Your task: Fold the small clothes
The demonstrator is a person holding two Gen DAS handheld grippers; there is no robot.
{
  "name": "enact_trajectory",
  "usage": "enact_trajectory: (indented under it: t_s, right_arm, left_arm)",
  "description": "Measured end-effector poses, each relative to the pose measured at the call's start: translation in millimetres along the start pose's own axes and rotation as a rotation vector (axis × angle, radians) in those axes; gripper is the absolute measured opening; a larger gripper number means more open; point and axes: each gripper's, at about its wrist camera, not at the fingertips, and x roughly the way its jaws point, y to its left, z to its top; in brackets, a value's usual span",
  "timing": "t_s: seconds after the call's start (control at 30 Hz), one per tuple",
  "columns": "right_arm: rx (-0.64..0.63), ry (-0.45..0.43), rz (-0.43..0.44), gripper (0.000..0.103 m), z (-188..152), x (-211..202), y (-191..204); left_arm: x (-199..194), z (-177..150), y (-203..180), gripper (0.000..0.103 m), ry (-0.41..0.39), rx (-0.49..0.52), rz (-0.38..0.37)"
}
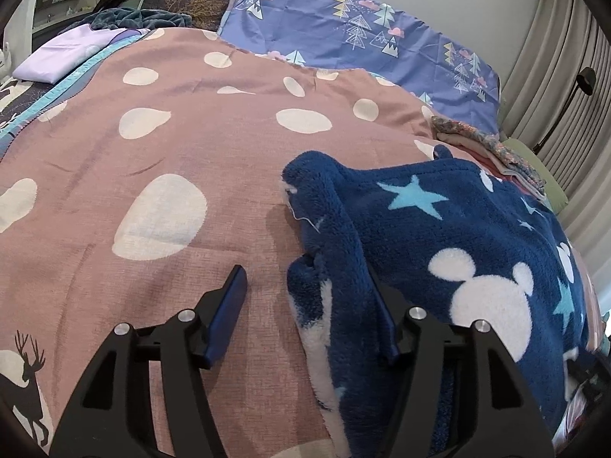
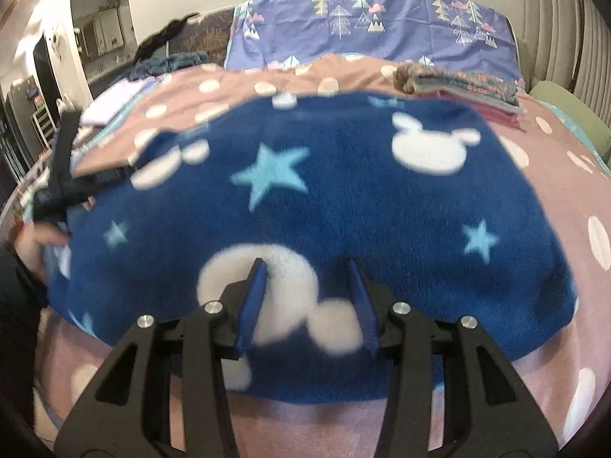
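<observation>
A small dark blue fleece garment point(image 1: 458, 236) with white mouse heads and light blue stars lies on the pink dotted bedspread point(image 1: 191, 145). My left gripper point(image 1: 305, 278) is open at the garment's left edge: its left finger is over bare bedspread, and fleece covers the tip of its right finger. In the right wrist view the garment point(image 2: 324, 198) fills the middle of the frame. My right gripper point(image 2: 305, 267) is open just over its near part, jaws well apart. The left gripper point(image 2: 63, 175) shows at the garment's far left edge.
A stack of folded clothes point(image 1: 492, 149) lies at the right of the bed, also in the right wrist view point(image 2: 466, 84). A purple tree-print pillow point(image 1: 362, 26) is at the head. A lilac folded cloth point(image 1: 65, 53) lies far left. Curtains point(image 1: 565, 57) hang at the right.
</observation>
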Motion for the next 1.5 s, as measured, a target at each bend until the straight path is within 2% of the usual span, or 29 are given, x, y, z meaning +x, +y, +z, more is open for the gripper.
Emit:
enact_trajectory:
  t_s: [0.1, 0.17, 0.2, 0.27, 0.3, 0.33, 0.37, 0.47, 0.53, 0.6, 0.63, 0.67, 0.73, 0.77, 0.8, 0.87, 0.93, 1.03, 1.07, 1.1, 1.13, 1.17, 1.2, 1.23, 1.27, 1.33, 1.4, 1.47, 1.5]
  right_arm:
    - [-0.033, -0.168, 0.010, 0.045, 33, -26, 8]
    - [-0.062, -0.178, 0.007, 0.045, 45, -21, 13]
    - [-0.057, -0.140, 0.010, 0.045, 48, -9, 12]
    - [0.020, 0.086, 0.019, 0.046, 37, 46, -2]
    - [0.075, 0.098, 0.054, 0.046, 25, 64, -12]
    - [0.055, 0.056, 0.050, 0.046, 22, 60, -10]
    - [0.010, 0.050, 0.021, 0.047, 21, 53, -2]
    - [0.058, 0.103, 0.053, 0.048, 37, 42, -4]
    - [0.083, 0.061, 0.098, 0.044, 61, 26, -6]
    - [0.043, -0.071, 0.064, 0.045, 93, 12, 1]
    - [0.032, -0.089, 0.053, 0.046, 104, 15, 3]
    - [0.027, -0.080, 0.047, 0.046, 116, 28, 4]
    - [0.042, 0.031, 0.016, 0.046, 126, 80, 0]
    - [0.063, 0.182, -0.003, 0.045, 119, 127, -7]
    - [0.118, 0.248, 0.033, 0.045, 110, 153, -21]
    - [0.166, 0.230, 0.070, 0.044, 117, 144, -28]
    - [0.155, 0.227, 0.052, 0.044, 124, 132, -25]
    - [0.163, 0.181, 0.063, 0.055, 138, 118, -21]
    - [0.169, 0.143, 0.076, 0.069, 148, 114, -20]
    - [0.174, 0.114, 0.081, 0.077, 158, 117, -20]
    - [0.174, 0.101, 0.087, 0.079, 165, 121, -21]
    - [0.157, 0.109, 0.091, 0.086, 167, 130, -19]
    - [0.112, 0.151, 0.090, 0.089, 167, 147, -15]
    - [0.049, 0.262, 0.076, 0.091, 164, 180, -12]
    - [0.037, 0.318, 0.079, 0.098, 158, 198, -13]
    - [0.050, 0.292, 0.103, 0.098, 161, 194, -16]
    - [0.036, 0.259, 0.070, 0.085, 165, 178, -15]
    - [0.019, 0.163, 0.065, 0.080, 163, 143, -11]
    - [-0.008, 0.094, 0.101, 0.080, 159, 118, -6]
  left_arm:
    - [0, 0, 0, 0.062, 0.000, -0.001, -0.001]
    - [0, 0, 0, 0.062, 0.000, -0.001, 0.000]
    - [0, 0, 0, 0.062, 0.000, -0.001, 0.000]
    - [0, 0, 0, 0.062, 0.000, -0.001, -0.003]
    - [0, 0, 0, 0.062, -0.001, -0.002, -0.005]
    - [0, 0, 0, 0.063, -0.001, -0.003, -0.005]
    - [0, 0, 0, 0.063, -0.001, -0.002, -0.004]
    - [-1, 0, -1, 0.063, 0.000, -0.006, -0.008]
    - [0, 1, -1, 0.063, -0.002, -0.001, -0.001]
    - [0, 1, -2, 0.063, -0.002, 0.001, 0.002]
    - [0, 1, -2, 0.063, -0.002, 0.000, 0.000]
    - [0, 1, -2, 0.063, -0.003, -0.001, -0.001]
    - [0, 1, -3, 0.063, -0.002, -0.001, 0.000]
    - [0, 1, -2, 0.063, -0.003, -0.001, -0.001]
    - [0, 1, -2, 0.063, -0.004, -0.003, -0.006]
    - [0, 1, -2, 0.064, -0.003, -0.008, -0.012]
    - [1, 2, -1, 0.064, 0.000, -0.021, -0.028]
    - [1, 4, 1, 0.066, 0.001, -0.033, -0.044]
    - [1, 4, 2, 0.066, 0.001, -0.036, -0.049]
    - [1, 4, 2, 0.066, 0.000, -0.040, -0.056]
    - [1, 4, 3, 0.066, -0.001, -0.048, -0.066]
    - [0, 4, 5, 0.066, -0.002, -0.057, -0.075]
    - [-1, 3, 8, 0.066, -0.003, -0.066, -0.084]
    - [-1, 3, 8, 0.066, -0.003, -0.074, -0.098]
    - [-2, 2, 7, 0.065, -0.005, -0.078, -0.110]
    - [-4, 1, 6, 0.065, -0.005, -0.082, -0.149]
    - [-5, -1, 6, 0.064, -0.005, -0.082, -0.172]
    - [-7, -3, 6, 0.064, -0.002, -0.090, -0.189]
    - [-7, -3, 8, 0.064, 0.001, -0.096, -0.203]
